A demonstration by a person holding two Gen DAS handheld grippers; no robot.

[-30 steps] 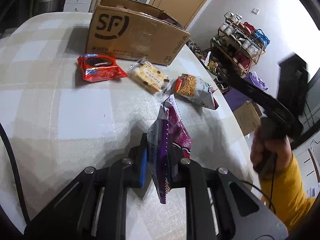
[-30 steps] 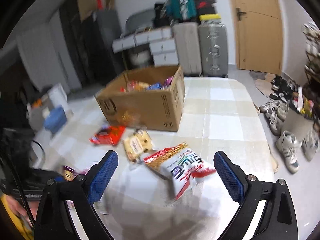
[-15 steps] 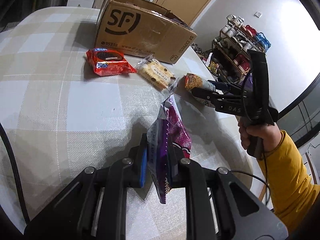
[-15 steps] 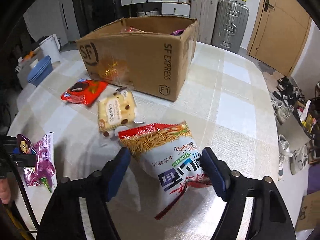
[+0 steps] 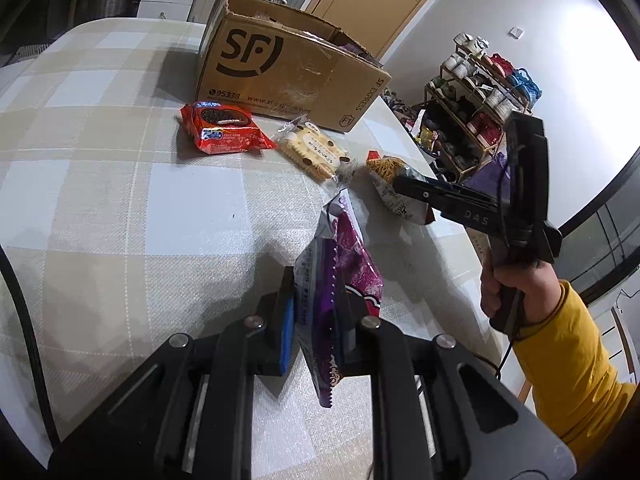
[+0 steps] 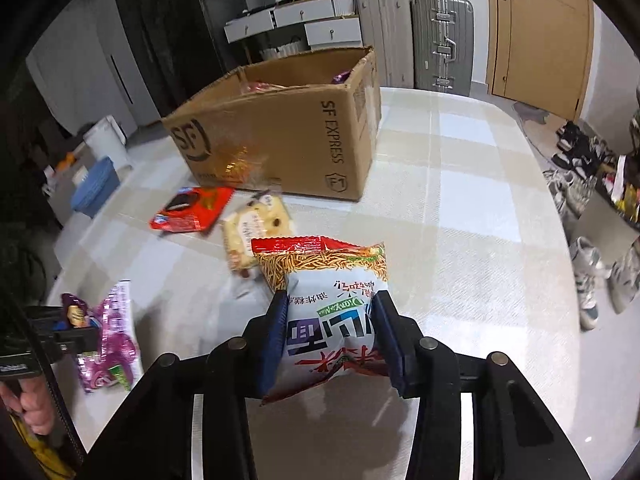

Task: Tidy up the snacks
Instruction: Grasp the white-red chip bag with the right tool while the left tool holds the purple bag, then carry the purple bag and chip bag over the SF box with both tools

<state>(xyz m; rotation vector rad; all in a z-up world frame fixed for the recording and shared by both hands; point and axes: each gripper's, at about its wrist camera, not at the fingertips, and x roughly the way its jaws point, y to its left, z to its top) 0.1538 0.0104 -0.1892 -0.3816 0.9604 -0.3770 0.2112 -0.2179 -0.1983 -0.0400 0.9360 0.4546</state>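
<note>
My left gripper (image 5: 316, 292) is shut on a purple snack bag (image 5: 352, 264), which hangs from the pads down to the checked tablecloth. The right gripper (image 6: 330, 312) straddles a white and red noodle snack bag (image 6: 324, 268). Its jaws are closing, and both blue pads touch the bag's sides and pinch it. An open cardboard box (image 6: 280, 136) with snacks inside stands behind. In front of it lie a red cookie pack (image 6: 188, 208) and a clear biscuit pack (image 6: 252, 232). The left wrist view shows the right gripper (image 5: 400, 184) reaching in from the right onto the noodle bag (image 5: 380, 178).
The table (image 5: 120, 200) drops off close to the right of the noodle bag. A hand in a yellow sleeve (image 5: 568, 352) holds the right gripper. A shoe rack (image 5: 480, 92) stands past the table, with suitcases (image 6: 440, 40) and drawers behind the box (image 5: 280, 72).
The right gripper came down over the noodle bag and its jaws narrowed from wide open to touching the bag's sides. The left gripper kept still with the purple bag.
</note>
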